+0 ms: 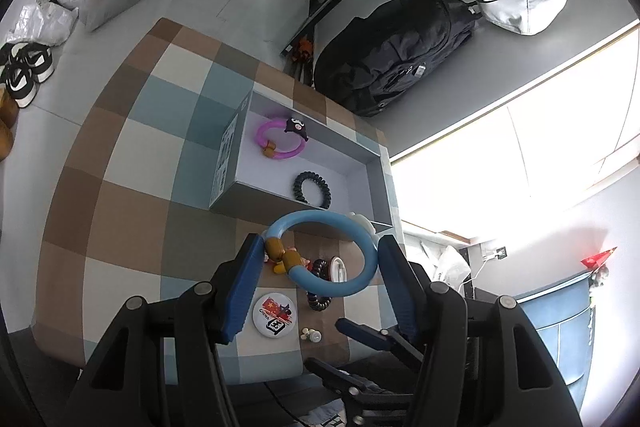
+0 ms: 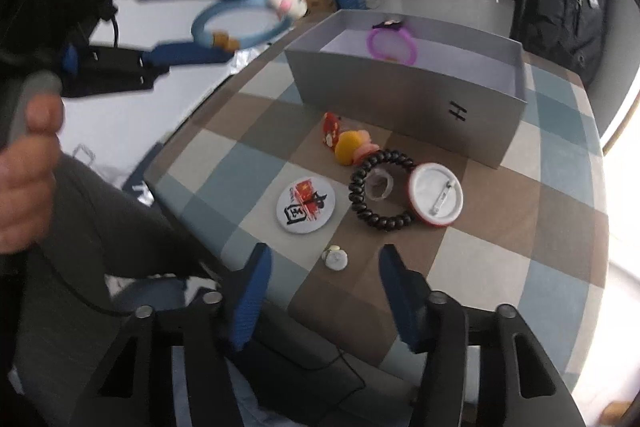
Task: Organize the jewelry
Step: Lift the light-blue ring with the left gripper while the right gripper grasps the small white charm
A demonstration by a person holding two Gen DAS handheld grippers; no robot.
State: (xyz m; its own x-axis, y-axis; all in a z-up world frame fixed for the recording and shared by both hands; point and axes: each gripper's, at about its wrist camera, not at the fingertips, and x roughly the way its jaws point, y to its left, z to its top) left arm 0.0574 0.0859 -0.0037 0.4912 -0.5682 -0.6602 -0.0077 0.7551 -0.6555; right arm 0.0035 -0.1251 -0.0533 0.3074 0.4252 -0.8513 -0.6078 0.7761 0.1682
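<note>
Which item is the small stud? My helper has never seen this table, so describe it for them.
Start at the grey box on the checked tablecloth. Nearest the right gripper lies the white stud, far smaller than the flag badge beside it.

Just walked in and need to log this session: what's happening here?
A person is sorting jewelry into a grey box. The left gripper holds a blue ring bracelet in the air near the box, which already contains a purple bracelet and a black coil hair tie. The right gripper hovers open over badges and beads left on the checkered table.
</note>
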